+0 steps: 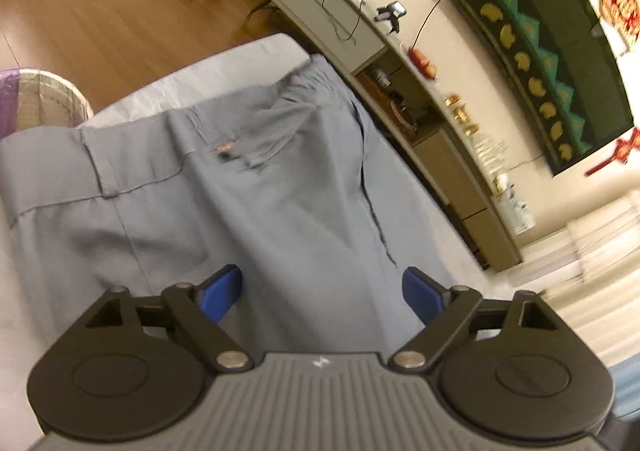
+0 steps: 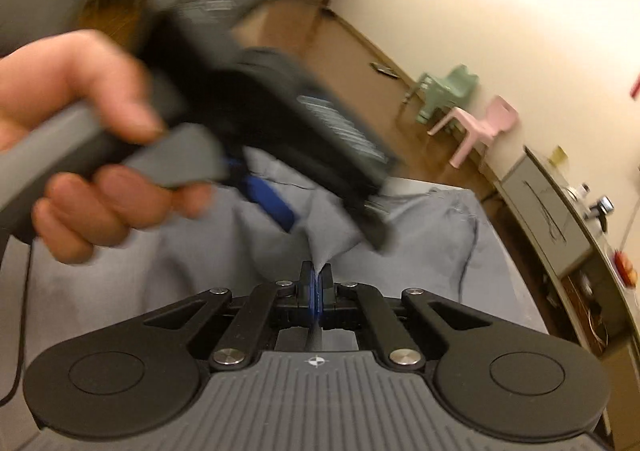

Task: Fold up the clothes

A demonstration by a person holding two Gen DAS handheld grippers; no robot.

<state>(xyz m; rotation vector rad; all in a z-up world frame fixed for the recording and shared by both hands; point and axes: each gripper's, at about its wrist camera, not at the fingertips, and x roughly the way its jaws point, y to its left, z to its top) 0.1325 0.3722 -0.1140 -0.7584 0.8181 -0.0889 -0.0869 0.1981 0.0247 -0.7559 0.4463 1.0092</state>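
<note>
Pinching a raised fold of the grey trousers (image 2: 332, 243), right gripper (image 2: 316, 283) lifts cloth for folding while left gripper (image 1: 320, 291) hovers wide-jawed above them.

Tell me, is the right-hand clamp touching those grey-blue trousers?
Touching. In the right wrist view, the right gripper has its jaws shut on a pinched ridge of the grey-blue cotton trousers.

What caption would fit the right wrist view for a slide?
Right gripper pinches a fold of grey trousers while the blurred left gripper, held in a hand, crosses above.
</note>
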